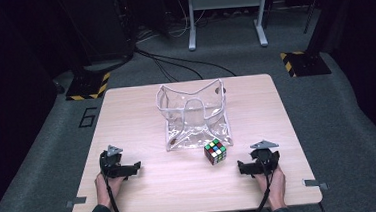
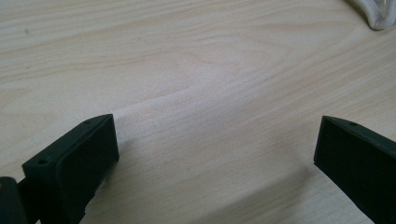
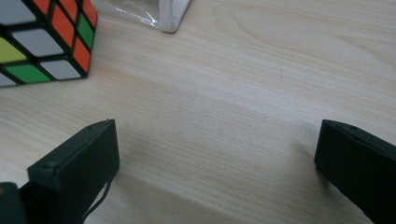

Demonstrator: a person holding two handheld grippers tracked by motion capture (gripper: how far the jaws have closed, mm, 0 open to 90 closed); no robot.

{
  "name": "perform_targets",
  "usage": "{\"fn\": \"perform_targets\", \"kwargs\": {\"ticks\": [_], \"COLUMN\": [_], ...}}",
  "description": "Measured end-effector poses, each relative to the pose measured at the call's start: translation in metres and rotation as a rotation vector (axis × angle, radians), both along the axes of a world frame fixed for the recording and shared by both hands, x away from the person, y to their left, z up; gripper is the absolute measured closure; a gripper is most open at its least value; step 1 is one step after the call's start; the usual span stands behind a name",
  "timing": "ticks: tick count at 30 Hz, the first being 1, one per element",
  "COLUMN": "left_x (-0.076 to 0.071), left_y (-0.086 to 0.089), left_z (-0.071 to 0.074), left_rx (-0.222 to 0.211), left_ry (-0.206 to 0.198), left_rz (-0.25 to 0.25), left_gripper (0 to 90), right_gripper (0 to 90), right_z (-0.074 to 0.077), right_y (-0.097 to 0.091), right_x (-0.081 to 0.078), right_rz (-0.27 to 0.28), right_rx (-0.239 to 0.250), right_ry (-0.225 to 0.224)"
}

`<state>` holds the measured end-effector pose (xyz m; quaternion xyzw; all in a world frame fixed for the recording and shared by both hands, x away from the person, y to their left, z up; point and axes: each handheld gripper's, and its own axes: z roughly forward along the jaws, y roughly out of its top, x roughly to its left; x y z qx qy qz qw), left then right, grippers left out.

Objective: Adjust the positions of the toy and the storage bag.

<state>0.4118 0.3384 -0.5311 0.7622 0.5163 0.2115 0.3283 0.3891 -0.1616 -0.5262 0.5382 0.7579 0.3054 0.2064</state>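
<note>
Two grippers rest on the worktop, jaws spread and empty.

Nearest, the left gripper (image 1: 136, 166) and right gripper (image 1: 241, 166) sit low on the wooden worktop (image 1: 147, 199), each in a hand. Just beyond, left of the right gripper, stands the puzzle cube (image 1: 214, 151), whose coloured stickers the right gripper view shows close. Farther back, touching the cube, stands a clear plastic bag (image 1: 192, 115), open-topped in the high view.

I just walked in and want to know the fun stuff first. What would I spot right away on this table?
You would spot the colourful puzzle cube first, sitting on the wooden table just in front of the clear plastic bag that stands open in the middle. Nearer the person, the left hand-held gripper and the right hand-held gripper rest on the table, both open and holding nothing.
</note>
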Motion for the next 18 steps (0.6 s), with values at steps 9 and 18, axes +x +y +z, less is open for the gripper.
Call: {"fn": "perform_targets", "kwargs": {"ticks": [9,18], "left_x": [-0.0021,-0.0027], "left_y": [-0.0020,-0.0032], "left_z": [-0.0002,-0.0004], "left_rx": [0.008,0.010], "left_ry": [-0.001,-0.005], "left_rz": [0.020,0.032], "left_gripper": [0.1,0.5], "right_gripper": [0.0,0.9], "right_z": [-0.0031,-0.0030], "right_y": [0.0017,0.0026], "right_x": [-0.0037,-0.0046], "right_rz": [0.005,0.007], "right_rx": [-0.006,-0.002], "right_ry": [-0.040,-0.043]}}
